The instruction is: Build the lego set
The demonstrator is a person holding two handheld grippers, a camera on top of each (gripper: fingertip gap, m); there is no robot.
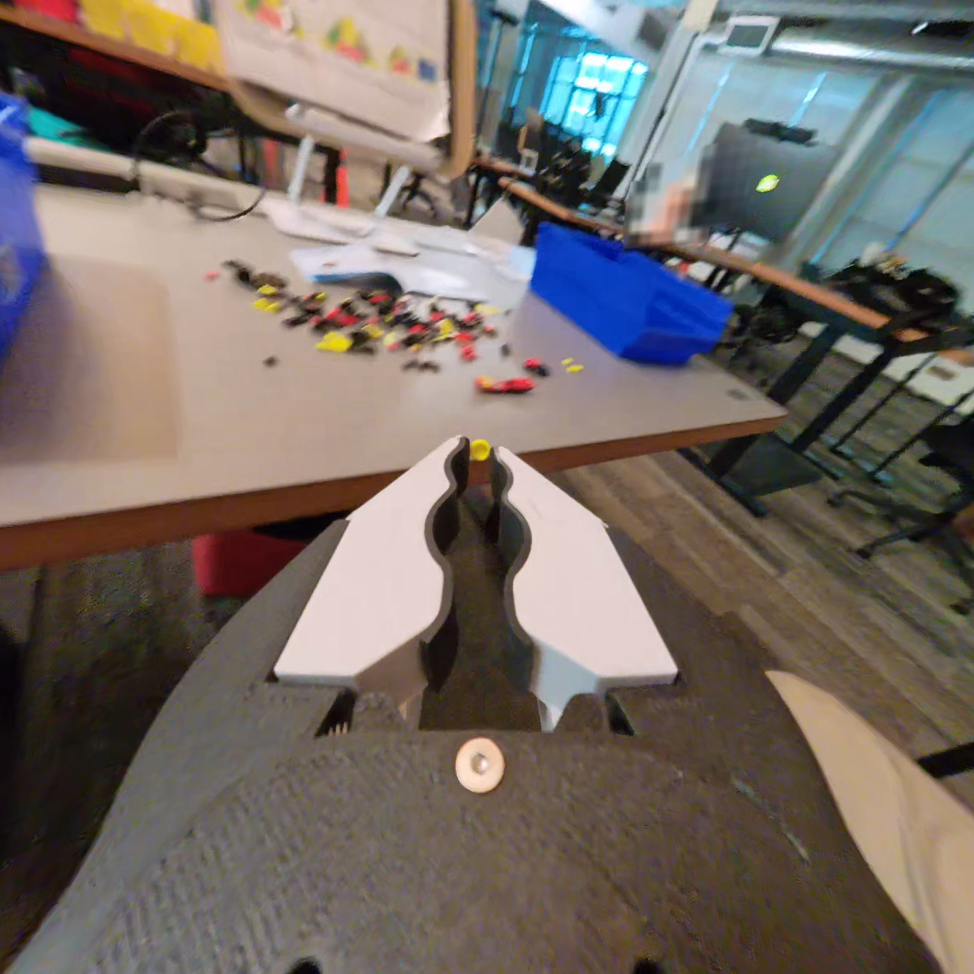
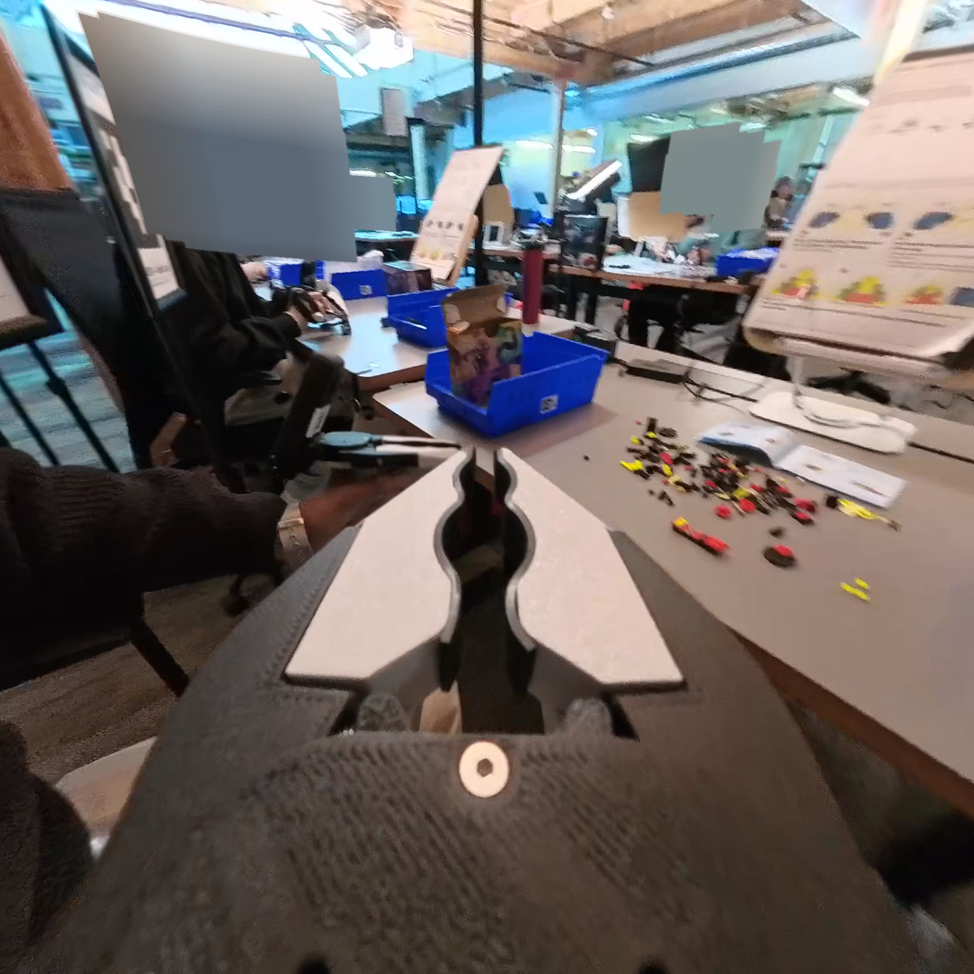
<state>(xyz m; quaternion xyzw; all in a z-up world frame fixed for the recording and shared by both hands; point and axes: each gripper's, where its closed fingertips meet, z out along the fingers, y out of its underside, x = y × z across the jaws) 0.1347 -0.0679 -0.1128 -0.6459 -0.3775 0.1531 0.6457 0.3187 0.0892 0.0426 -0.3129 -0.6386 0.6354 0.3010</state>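
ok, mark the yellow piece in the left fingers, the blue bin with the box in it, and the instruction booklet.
yellow round piece (image 1: 479,449), left wrist view, its face between the fingertips.
blue bin (image 2: 532,403), right wrist view, front wall.
instruction booklet (image 2: 822,466), right wrist view, open right page.

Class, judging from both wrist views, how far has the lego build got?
Early. Done: only a small red assembly lies apart on the table. In hand: the left gripper pinches one yellow piece; the right gripper looks empty. Left: the loose pile remains unbuilt.
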